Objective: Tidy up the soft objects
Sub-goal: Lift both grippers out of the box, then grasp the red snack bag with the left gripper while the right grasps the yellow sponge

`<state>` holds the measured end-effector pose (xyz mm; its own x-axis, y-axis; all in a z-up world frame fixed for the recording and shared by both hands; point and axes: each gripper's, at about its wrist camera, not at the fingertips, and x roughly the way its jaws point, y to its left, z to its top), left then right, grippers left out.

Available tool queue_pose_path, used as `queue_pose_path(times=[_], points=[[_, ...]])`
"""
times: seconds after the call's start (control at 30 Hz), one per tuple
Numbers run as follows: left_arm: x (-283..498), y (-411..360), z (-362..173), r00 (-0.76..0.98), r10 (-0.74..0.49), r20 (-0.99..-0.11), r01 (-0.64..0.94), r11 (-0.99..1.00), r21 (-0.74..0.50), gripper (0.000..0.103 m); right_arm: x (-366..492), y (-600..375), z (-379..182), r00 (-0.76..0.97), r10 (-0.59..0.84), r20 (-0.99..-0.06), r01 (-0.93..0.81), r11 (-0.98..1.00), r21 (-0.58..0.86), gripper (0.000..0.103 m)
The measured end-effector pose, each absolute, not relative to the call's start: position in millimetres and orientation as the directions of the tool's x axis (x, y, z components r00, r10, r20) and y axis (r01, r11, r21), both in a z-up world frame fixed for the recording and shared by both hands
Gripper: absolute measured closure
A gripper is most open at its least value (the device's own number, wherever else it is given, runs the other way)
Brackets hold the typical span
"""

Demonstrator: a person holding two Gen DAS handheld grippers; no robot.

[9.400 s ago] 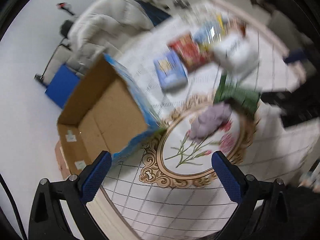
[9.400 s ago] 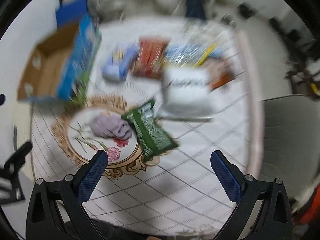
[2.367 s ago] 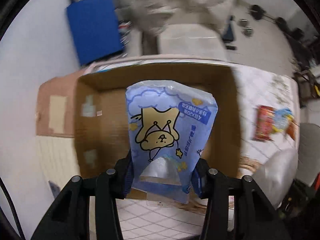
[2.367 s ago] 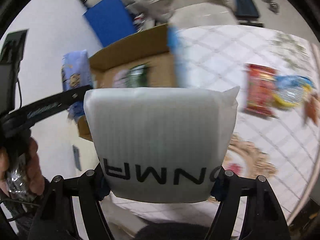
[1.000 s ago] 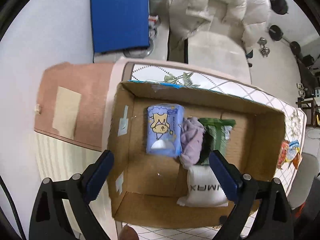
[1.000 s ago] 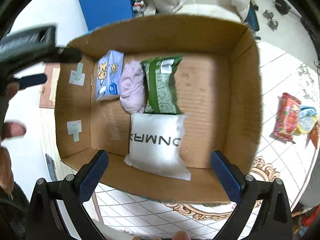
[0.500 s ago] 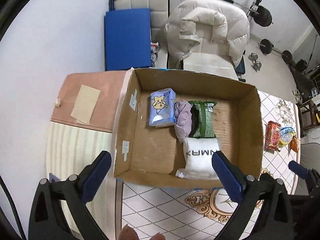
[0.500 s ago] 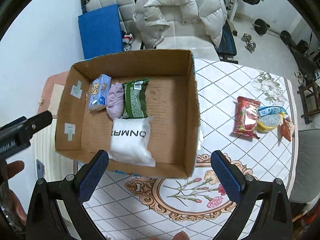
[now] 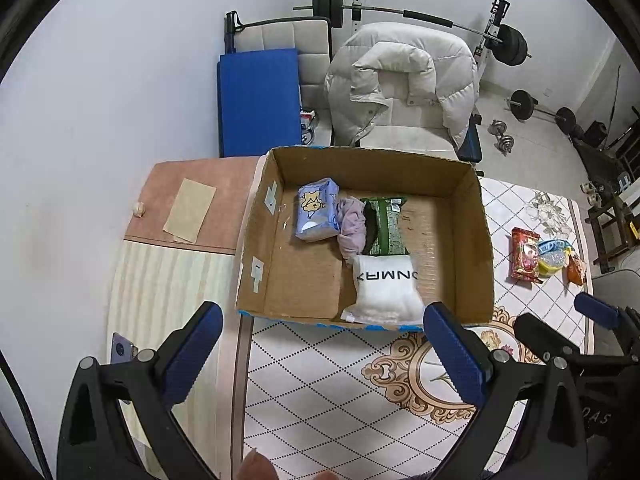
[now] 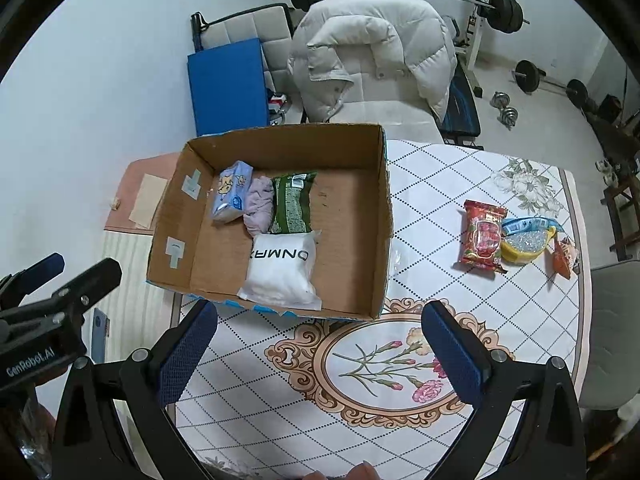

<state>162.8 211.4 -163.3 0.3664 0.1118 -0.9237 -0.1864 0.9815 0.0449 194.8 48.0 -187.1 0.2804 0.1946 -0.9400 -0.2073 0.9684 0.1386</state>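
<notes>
- Table [image 10: 460,184]: covered by a white cloth with dotted diamond lines and a gold-framed floral medallion; it filled the lower centre and right of the right wrist view.
- Cardboard box [image 9: 476,240] [image 10: 384,216]: open-topped, blue print on its outer edge, standing on the table at mid-frame in both views; taped patches showed on its left inner wall.
- White puffer jacket [image 9: 400,80]: draped over a seat beyond the box, upper centre.
- Blue mat [image 9: 258,100]: upright against the wall, upper left of centre.
- White pillow pack [image 9: 386,290] [image 10: 282,272]: lettered in black, lying flat in the box against its near wall.
- Green snack bag [image 9: 386,224] [image 10: 292,202]: lying in the box, just beyond the pillow pack.
- Blue tissue pack [image 9: 316,214] [image 10: 233,190]: cartoon print, at the box's far left, just beside the cloth.
- Lilac cloth [image 9: 352,226] [image 10: 258,204]: bunched between tissue pack and snack bag.
- Red snack packet [image 10: 482,236]: on the table, right of the box and well apart from it, touching a yellow-and-blue packet [image 10: 524,240].
- Left gripper [image 9: 320,354]: bottom of its own view, jaws spread wide, nothing between them.
- Right gripper [image 10: 318,352]: bottom of its view, jaws likewise wide and empty.
</notes>
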Motion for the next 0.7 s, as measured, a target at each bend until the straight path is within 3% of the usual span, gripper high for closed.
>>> queue_pose_path(times=[0.4,0.57,0.7], points=[[204.8,122.0,-174.9,0.320,0.066,-0.945,-0.075,0.996,0.044,0.000,220.8,-41.5,-187.9,0.269,0.250,-0.930,-0.107,0.967,0.230,0.000],[260.4,44.6,-211.0,0.258,0.015,-0.966,-0.009,1.000,0.013,0.000,261.3,-171.4,-231.4,0.233,0.225,-0.946,0.204,0.940,0.274,0.000],[311.1,-21.2,-258.8,0.160,0.036,-0.986,0.060,0.997,0.046,0.000,301.4,-274.1,-310.7,0.143,0.224,-0.964,0.481,0.836,0.266,0.000]])
